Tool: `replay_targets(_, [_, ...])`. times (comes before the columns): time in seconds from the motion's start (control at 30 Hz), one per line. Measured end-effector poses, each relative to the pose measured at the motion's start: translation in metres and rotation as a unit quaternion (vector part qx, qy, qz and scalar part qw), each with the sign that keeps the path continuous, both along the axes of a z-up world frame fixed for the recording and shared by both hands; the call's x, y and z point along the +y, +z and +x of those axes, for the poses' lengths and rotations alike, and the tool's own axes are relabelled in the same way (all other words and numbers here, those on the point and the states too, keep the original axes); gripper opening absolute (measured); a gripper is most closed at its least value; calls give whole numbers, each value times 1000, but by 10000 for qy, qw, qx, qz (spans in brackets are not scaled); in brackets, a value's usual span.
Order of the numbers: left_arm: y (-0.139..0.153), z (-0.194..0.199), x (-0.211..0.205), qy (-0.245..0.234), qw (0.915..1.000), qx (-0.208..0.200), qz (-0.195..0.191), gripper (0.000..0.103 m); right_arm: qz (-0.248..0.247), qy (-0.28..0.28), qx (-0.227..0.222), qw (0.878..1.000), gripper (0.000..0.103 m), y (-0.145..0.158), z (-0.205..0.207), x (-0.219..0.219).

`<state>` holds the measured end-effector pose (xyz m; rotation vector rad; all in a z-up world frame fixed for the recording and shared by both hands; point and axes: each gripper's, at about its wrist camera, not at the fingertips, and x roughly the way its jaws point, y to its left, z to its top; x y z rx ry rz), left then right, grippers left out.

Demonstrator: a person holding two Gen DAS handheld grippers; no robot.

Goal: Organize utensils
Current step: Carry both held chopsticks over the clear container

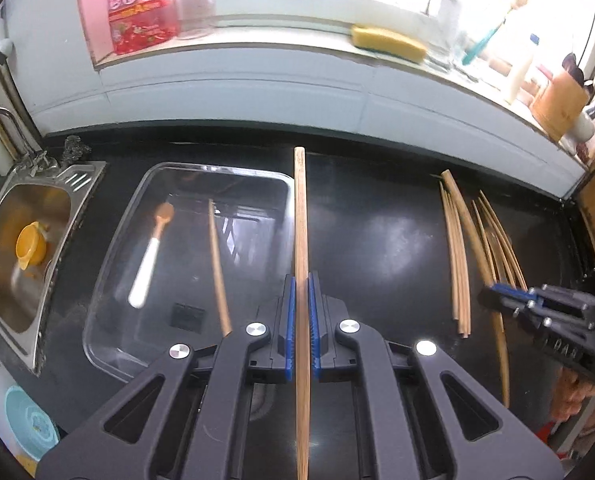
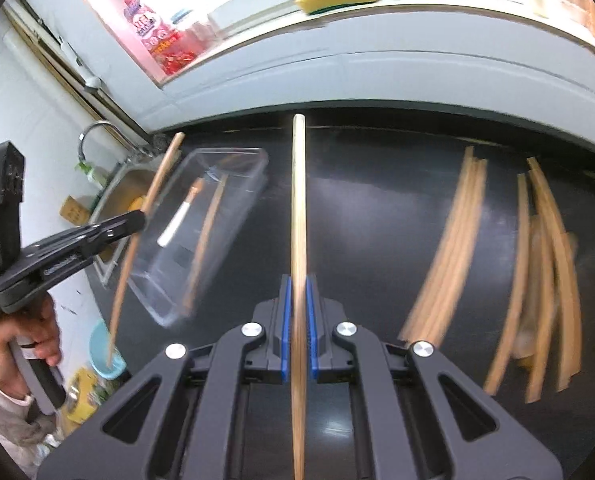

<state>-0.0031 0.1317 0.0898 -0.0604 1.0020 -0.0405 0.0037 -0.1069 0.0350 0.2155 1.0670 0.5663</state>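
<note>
My left gripper [image 1: 302, 312] is shut on a wooden chopstick [image 1: 300, 216], held above the black counter just right of a clear plastic tray [image 1: 109, 264]. In the tray lie a small spoon with a white handle [image 1: 149, 260] and one chopstick [image 1: 218, 264]. My right gripper [image 2: 298, 312] is shut on another wooden chopstick [image 2: 298, 200]. It shows in the left wrist view [image 1: 493, 294] over the loose chopsticks. Loose chopsticks [image 1: 457, 256] lie in groups on the counter's right side, also in the right wrist view [image 2: 453, 232]. The left gripper [image 2: 139, 218] shows there with its chopstick beside the tray [image 2: 253, 164].
A steel sink [image 1: 1, 216] with a yellow object [image 1: 30, 245] lies left of the tray. A white ledge behind holds a red detergent bag [image 1: 137, 8], a jar [image 1: 193, 4], a yellow sponge [image 1: 389, 42] and a wooden holder [image 1: 559, 106]. A light-blue bowl [image 1: 29, 424] sits low left.
</note>
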Motion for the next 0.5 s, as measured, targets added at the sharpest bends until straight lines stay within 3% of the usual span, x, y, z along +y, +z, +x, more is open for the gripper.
replay_targets(0.23, [-6,13,73,-417,9991,38,-36,6,137,-255,244,9993,8,-6,2,98])
replay_targets(0.5, [-32,47,129,-927,9948,328,-247,6,109,-844,484,9952,8,-20,9,162])
